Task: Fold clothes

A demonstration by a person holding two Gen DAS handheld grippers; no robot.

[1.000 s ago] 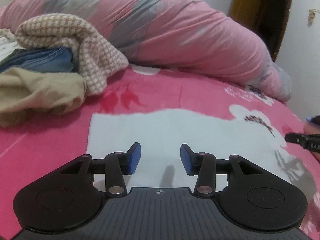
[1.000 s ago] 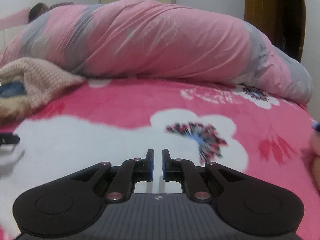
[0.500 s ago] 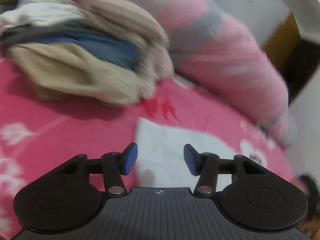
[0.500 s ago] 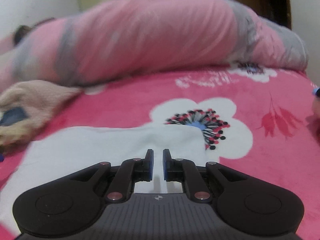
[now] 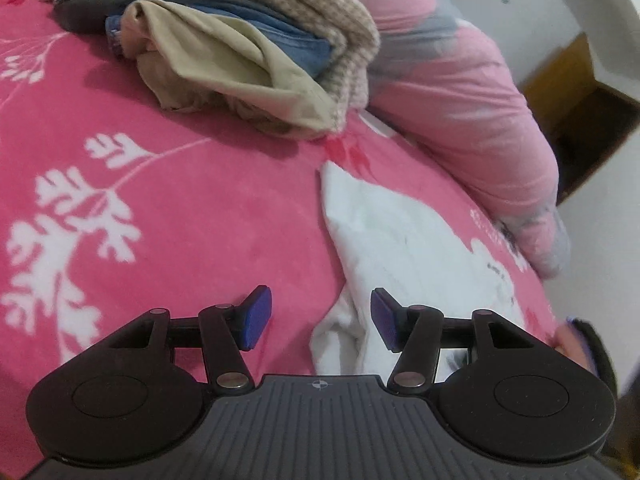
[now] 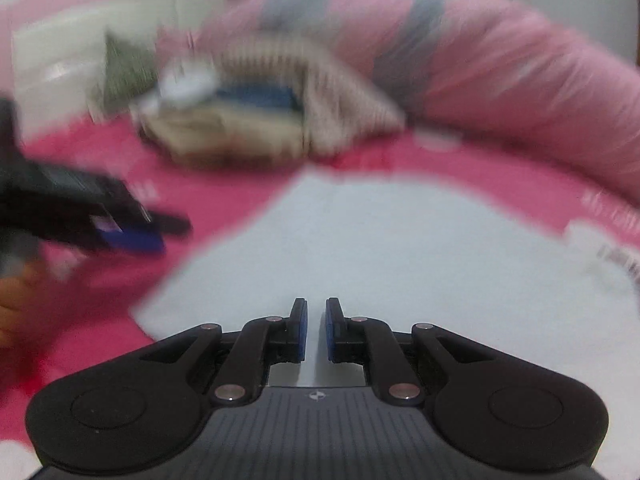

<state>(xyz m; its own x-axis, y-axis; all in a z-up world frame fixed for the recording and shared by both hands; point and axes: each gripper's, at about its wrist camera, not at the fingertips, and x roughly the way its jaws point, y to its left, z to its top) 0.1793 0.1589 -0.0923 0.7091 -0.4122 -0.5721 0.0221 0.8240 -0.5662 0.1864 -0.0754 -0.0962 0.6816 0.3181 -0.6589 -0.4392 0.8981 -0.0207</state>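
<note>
A white garment (image 5: 404,240) lies on the pink flowered bedspread (image 5: 180,208). Its near left edge is bunched up into a fold. My left gripper (image 5: 320,316) is open and that bunched edge lies between its blue pads (image 5: 258,316), which do not press it. My right gripper (image 6: 316,330) hovers low over the same white garment (image 6: 400,248), its pads drawn together to a narrow slit with nothing seen between them. The right wrist view is blurred by motion and shows the left gripper (image 6: 132,236) at its left edge, over the bedspread beside the garment.
A pile of unfolded clothes (image 5: 240,40), beige, denim and checked knit, sits at the back left; it also shows in the right wrist view (image 6: 240,120). A rolled pink and grey quilt (image 5: 460,100) runs along the far side. A person's hand (image 6: 16,304) holds the left gripper.
The left wrist view has swung left and rolled toward the clothes pile, and its jaws stand slightly wider. The flat garment's left edge is now bunched. The right gripper has swept left across the garment.
</note>
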